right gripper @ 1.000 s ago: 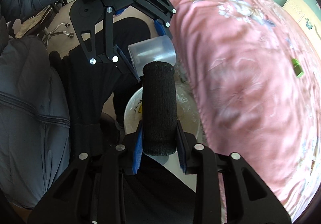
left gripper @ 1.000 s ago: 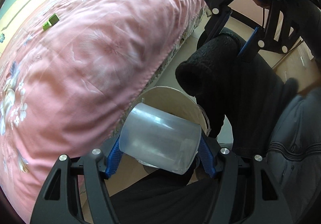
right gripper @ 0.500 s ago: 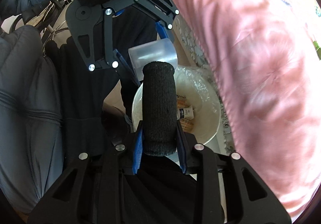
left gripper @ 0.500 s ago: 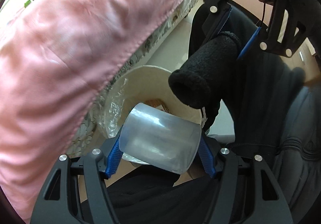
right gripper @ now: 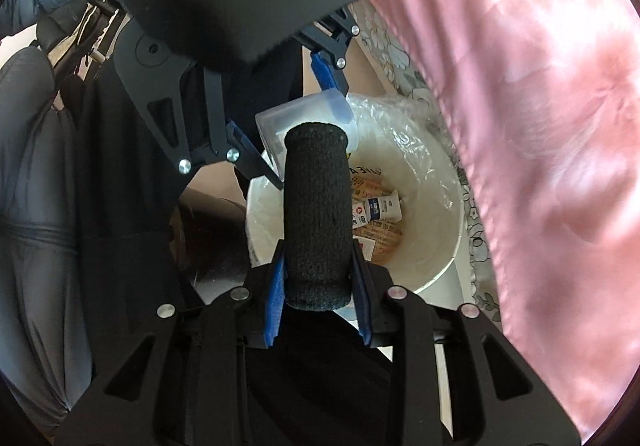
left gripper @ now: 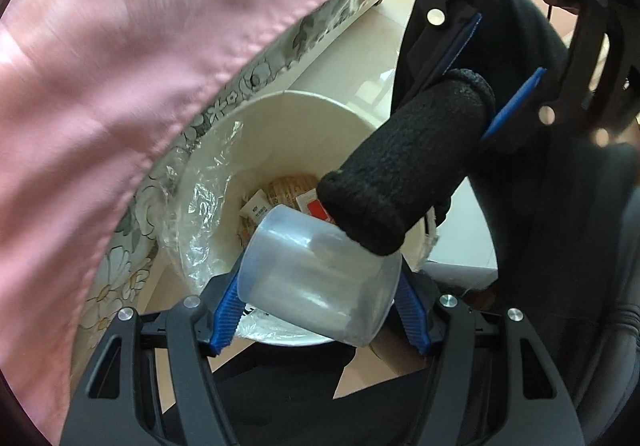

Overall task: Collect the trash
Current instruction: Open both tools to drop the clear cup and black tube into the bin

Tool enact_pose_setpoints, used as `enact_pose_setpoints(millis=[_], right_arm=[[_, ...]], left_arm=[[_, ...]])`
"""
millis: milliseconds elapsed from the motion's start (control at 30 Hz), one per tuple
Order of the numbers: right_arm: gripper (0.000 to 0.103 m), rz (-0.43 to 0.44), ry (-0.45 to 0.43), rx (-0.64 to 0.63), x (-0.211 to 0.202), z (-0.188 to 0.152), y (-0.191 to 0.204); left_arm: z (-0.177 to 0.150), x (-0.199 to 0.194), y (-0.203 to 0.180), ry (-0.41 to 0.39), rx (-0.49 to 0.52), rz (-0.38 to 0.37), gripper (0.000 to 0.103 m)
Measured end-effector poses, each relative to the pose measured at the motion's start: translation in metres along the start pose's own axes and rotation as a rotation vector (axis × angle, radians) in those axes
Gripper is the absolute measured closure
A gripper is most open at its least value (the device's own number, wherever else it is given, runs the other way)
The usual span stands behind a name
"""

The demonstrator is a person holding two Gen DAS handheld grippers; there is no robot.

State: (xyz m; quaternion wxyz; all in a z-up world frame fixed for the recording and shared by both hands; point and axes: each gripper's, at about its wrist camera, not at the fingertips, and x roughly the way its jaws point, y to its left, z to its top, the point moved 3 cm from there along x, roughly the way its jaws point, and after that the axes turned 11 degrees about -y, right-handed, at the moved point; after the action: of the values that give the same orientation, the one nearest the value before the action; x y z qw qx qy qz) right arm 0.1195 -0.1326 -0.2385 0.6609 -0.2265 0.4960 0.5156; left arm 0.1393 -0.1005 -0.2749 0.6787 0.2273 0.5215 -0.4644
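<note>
White bin (left gripper: 304,114), clear liner (left gripper: 200,206), tube (right gripper: 378,206) and wrappers (right gripper: 380,234) inside

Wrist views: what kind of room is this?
Most likely a bedroom: a pink quilt hangs over a floral bed skirt, and a white lined trash bin stands on the floor beside the bed.

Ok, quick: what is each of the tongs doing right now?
Left tongs: closed on the translucent plastic cup.
Right tongs: closed on the black knitted fabric roll.
</note>
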Motion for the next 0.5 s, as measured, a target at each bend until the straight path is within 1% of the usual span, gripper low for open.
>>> enact_pose_setpoints(millis=[100, 200, 367, 400, 433, 467, 500], right_arm=[[0.072, 0.008, 0.013, 0.013, 0.011, -0.001, -0.008], [0.072, 0.018, 0.025, 0.027, 0.021, 0.001, -0.018], [0.071, 0.006, 0.032, 0.059, 0.033, -0.001, -0.03], [0.069, -0.002, 0.027, 0.065, 0.034, -0.001, -0.033], [0.055, -0.012, 0.018, 0.07, 0.035, -0.002, -0.034], [0.048, -0.021, 0.011, 0.081, 0.035, -0.002, -0.036], [0.035, -0.019, 0.01, 0.095, 0.038, -0.002, -0.035]], left_arm=[[0.002, 0.012, 0.003, 0.016, -0.015, -0.004, 0.035], [0.001, 0.025, 0.009, 0.033, -0.032, 0.008, 0.034], [0.0, 0.038, 0.017, 0.033, -0.056, 0.07, 0.034], [0.0, 0.039, 0.018, 0.028, -0.058, 0.077, 0.034], [0.001, 0.04, 0.018, 0.027, -0.062, 0.077, 0.033], [0.001, 0.041, 0.018, 0.027, -0.064, 0.085, 0.024], [0.001, 0.041, 0.019, 0.023, -0.066, 0.1, 0.021]])
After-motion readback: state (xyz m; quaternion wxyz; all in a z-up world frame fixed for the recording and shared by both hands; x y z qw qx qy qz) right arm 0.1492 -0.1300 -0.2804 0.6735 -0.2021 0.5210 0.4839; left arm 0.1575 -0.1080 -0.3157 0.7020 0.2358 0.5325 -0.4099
